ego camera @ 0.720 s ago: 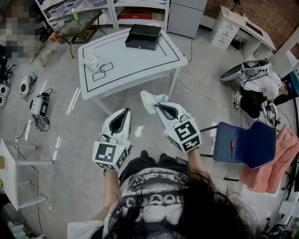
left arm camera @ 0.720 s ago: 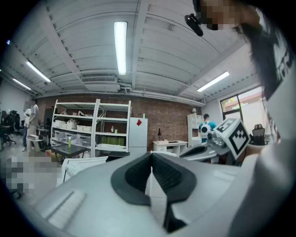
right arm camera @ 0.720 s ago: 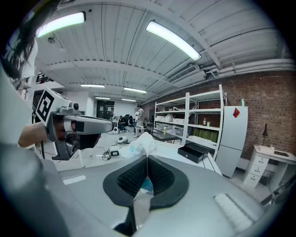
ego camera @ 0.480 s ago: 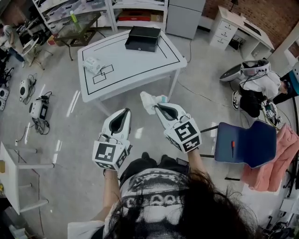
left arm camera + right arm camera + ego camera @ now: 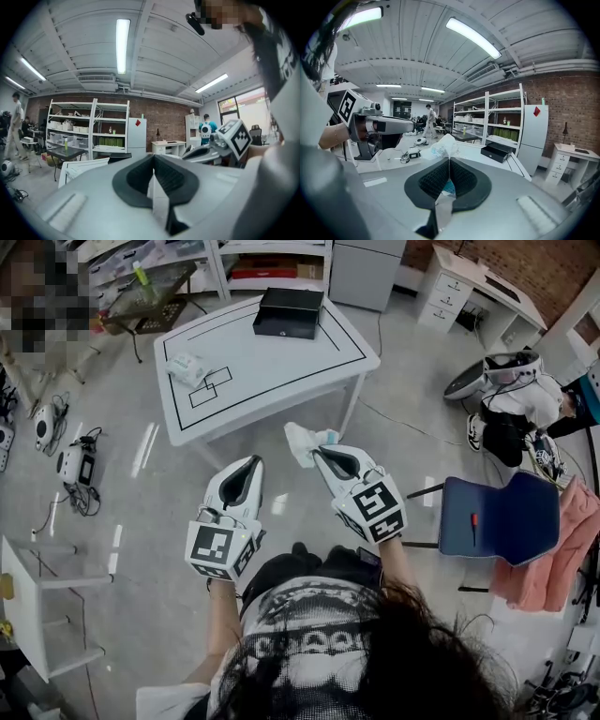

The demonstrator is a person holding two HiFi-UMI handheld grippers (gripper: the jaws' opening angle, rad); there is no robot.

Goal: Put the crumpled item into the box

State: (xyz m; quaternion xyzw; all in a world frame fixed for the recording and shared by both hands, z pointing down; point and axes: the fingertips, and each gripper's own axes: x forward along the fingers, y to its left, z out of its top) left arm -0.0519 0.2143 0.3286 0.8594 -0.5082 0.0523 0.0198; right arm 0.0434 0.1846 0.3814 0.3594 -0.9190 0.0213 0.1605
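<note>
The right gripper (image 5: pixel 317 451) has its jaws pressed together on the crumpled item (image 5: pixel 302 442), a white and pale blue wad. Only a small fold sits between the dark pads. Most of the wad bulges free beyond the tips, as the right gripper view shows. The left gripper (image 5: pixel 253 461) hangs beside it with its jaws together and nothing between them.

The item is in the air, short of the tabletop's (image 5: pixel 272 367) near edge and close to its near right corner. The black box (image 5: pixel 289 312) sits at the far edge, so a full crossing of the tabletop is left.

The thin pinch is the main risk: a quick swing or a brush against the table edge could pull the wad loose onto the floor. Letting go early would drop it on the tabletop or the box rim, since a light wad may drift or spring open. A small packet (image 5: pixel 186 367) near the left edge lies well off that path.
</note>
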